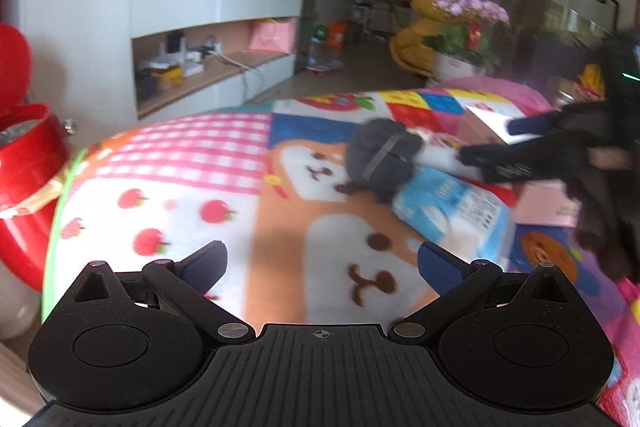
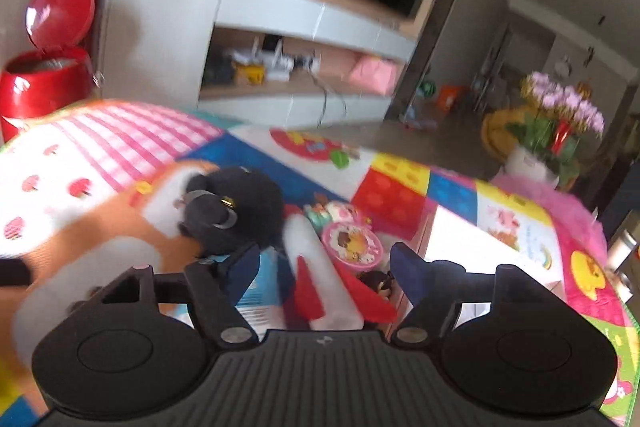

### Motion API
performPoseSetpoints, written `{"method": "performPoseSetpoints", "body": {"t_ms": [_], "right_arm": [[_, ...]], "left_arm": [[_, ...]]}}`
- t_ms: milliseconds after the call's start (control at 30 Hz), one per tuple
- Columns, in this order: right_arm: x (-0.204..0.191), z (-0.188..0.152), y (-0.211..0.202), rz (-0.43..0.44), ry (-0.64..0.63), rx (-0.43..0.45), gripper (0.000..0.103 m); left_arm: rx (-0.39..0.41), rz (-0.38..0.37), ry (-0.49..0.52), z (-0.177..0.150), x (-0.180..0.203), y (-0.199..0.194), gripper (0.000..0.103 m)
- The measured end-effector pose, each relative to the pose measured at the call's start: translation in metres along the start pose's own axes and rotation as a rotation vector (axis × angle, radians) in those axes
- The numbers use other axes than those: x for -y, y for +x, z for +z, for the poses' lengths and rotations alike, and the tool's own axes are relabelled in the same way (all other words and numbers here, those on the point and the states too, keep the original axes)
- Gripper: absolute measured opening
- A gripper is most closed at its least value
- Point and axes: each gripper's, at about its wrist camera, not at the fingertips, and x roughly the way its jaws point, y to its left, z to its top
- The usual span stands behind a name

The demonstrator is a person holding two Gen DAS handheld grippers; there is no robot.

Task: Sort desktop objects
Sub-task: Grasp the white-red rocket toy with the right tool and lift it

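White-and-red tube [image 2: 320,267] on the patterned play mat [image 2: 120,147], long axis running away between open right gripper [image 2: 324,267] fingers; not yet clamped. Left gripper [image 1: 320,263] open, empty, farther off.

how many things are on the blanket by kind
dark plush toy: 1
blue and white packet: 1
white and red roll: 1
round pink toy: 1
pink boxes: 2, the second box is farther back
total: 6
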Motion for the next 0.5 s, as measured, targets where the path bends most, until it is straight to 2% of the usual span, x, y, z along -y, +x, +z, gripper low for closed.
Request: {"method": "performPoseSetpoints", "body": {"t_ms": [67, 100, 167, 300, 500], "right_arm": [[0.002, 0.000, 0.015, 0.005, -0.014, -0.050, 0.065], [0.003, -0.002, 0.018, 0.017, -0.015, -0.076, 0.053], [0.005, -0.009, 0.023, 0.060, -0.003, -0.132, 0.045], [0.005, -0.028, 0.002, 0.112, 0.048, -0.136, 0.040], [0.014, -0.061, -0.058, 0.309, 0.208, -0.148, 0.038]], "left_arm": [[-0.009, -0.015, 0.013, -0.002, 0.005, 0.002, 0.103], [-0.014, -0.019, 0.016, -0.004, 0.007, 0.004, 0.103], [-0.022, -0.028, 0.015, -0.005, 0.008, 0.005, 0.103], [-0.032, -0.052, 0.010, -0.008, 0.009, 0.004, 0.103], [-0.041, -0.130, 0.018, -0.008, 0.019, -0.002, 0.103]]}}
